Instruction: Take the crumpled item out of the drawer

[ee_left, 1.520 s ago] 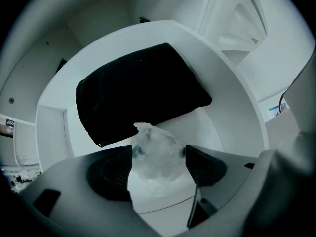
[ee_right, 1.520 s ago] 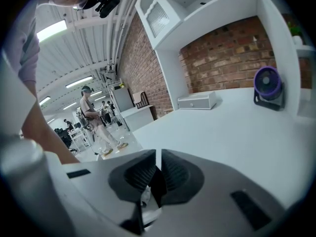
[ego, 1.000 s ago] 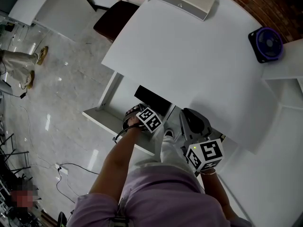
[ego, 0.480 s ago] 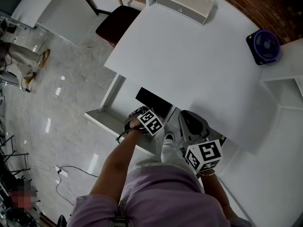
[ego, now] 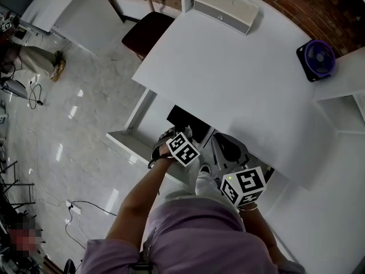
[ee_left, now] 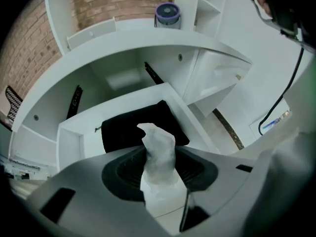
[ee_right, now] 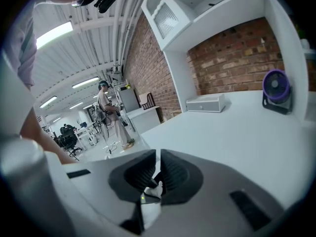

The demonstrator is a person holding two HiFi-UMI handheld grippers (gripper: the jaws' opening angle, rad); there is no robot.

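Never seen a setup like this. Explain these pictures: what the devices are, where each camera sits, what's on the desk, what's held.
No robot: a person holds a two-jaw gripper in each hand. One picture comes from a head camera looking down; the other two cameras ride on the grippers. The white desk carries a purple fan and a white box. Below, an open drawer holds a black mat. The left gripper is clamped on the white crumpled item above that drawer. The right gripper has its jaws together, holding nothing.

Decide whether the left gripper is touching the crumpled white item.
Touching. In the left gripper view, the left gripper pinches the crumpled white item between its pads.
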